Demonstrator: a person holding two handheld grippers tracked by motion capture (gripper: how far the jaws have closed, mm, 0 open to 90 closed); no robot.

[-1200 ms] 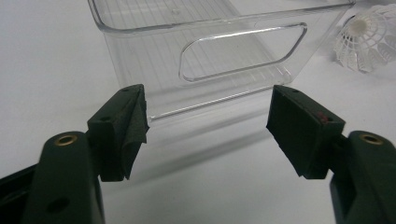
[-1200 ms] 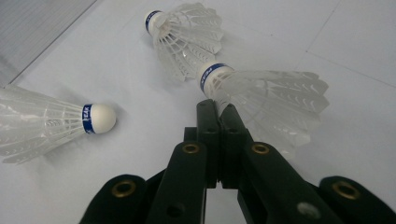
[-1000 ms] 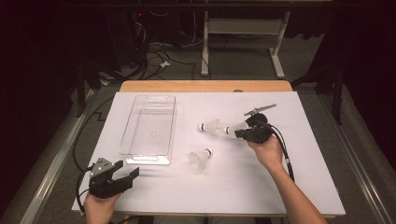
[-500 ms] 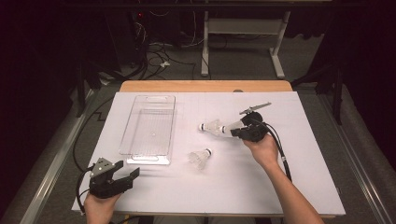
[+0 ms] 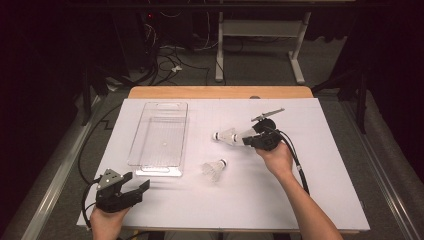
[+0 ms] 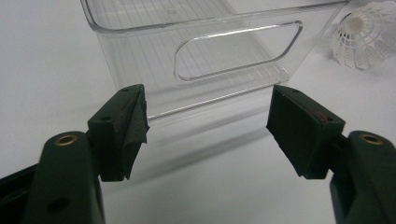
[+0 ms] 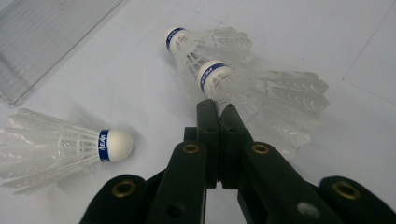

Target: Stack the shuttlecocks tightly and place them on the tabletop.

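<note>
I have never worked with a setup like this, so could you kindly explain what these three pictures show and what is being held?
A person sits at a white table with a two-jaw tool in each hand. The high view looks down from above; each of the other two comes from a camera riding on one tool. The left hand-held gripper rests open, facing the clear plastic rectangular bin. The right hand-held gripper is shut on the skirt of a white feathered shuttlecock with a blue band. A second such shuttlecock lies just behind it, and a third lies apart, nearer the person.
</note>
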